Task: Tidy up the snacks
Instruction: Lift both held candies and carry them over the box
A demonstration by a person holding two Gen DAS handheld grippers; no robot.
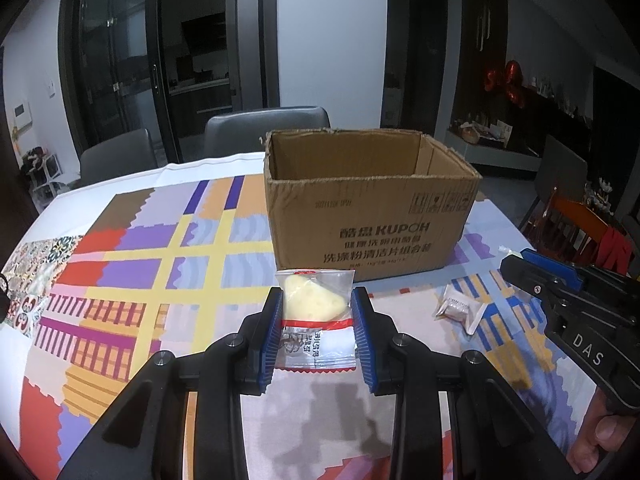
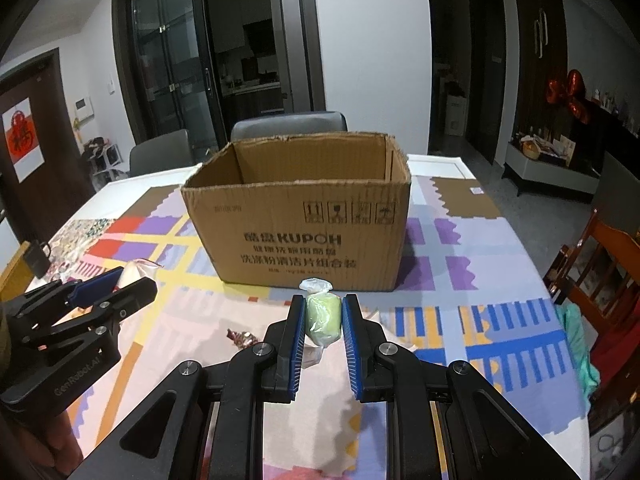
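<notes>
On patterned cloth (image 2: 460, 320), open cardboard box (image 2: 304, 236), interior unseen

Right gripper (image 2: 323, 312) clamped on a pale green wrapped snack (image 2: 322, 319), held clear of the tablecloth (image 2: 460, 320). Straight ahead, an open cardboard box (image 2: 298, 236), printed side facing, nothing visible inside from here. At left, the left gripper (image 2: 116, 280) with a bit of clear wrapper (image 2: 134, 270) showing at its blue pads. Small dark-red candy (image 2: 241, 338) on the cloth just left of the right gripper. Two grey chairs (image 2: 288, 124) behind the box
</notes>
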